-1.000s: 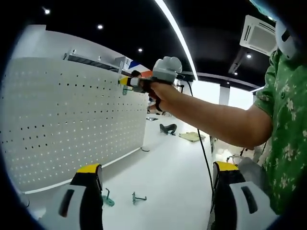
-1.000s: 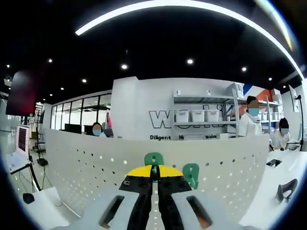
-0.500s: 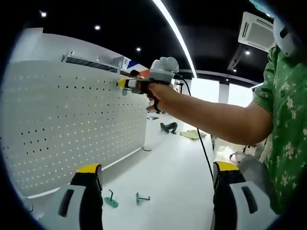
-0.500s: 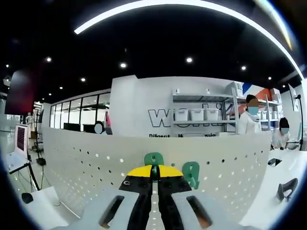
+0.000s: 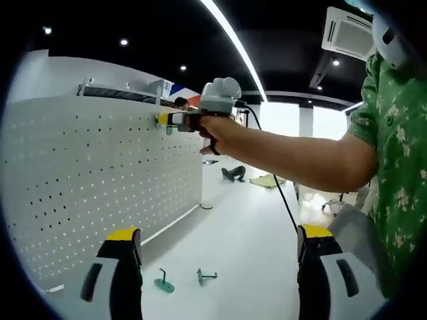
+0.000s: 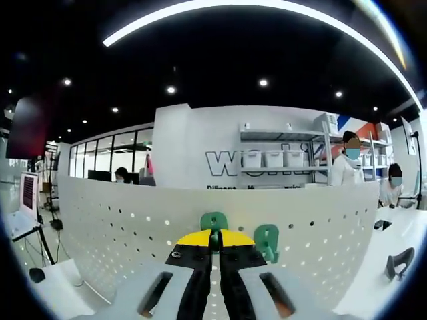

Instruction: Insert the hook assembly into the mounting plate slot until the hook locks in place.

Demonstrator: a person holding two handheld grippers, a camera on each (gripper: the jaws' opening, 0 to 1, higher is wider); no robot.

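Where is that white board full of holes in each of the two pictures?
Left gripper view: the pegboard fills the left half, seen edge-on, running away from the camera.
Right gripper view: it spans the lower middle, facing the camera.
Shared landmark: the right gripper, pressed against the board near its top edge.

- Open-plan lab or workshop: white pegboard (image 6: 133, 230) at 9 o'clock, storage shelving with bins (image 6: 277, 160) at 1 o'clock.
- Dark ceiling, strip light (image 6: 267, 8), ceiling air-conditioning unit (image 5: 347, 33).

Bright, even light from ceiling LED strip (image 5: 230, 33) & spots; dark ceiling. Window (image 5: 283, 120) blown out w/ glare. Heavy fisheye bend at edges; soft shadows, slight blur.
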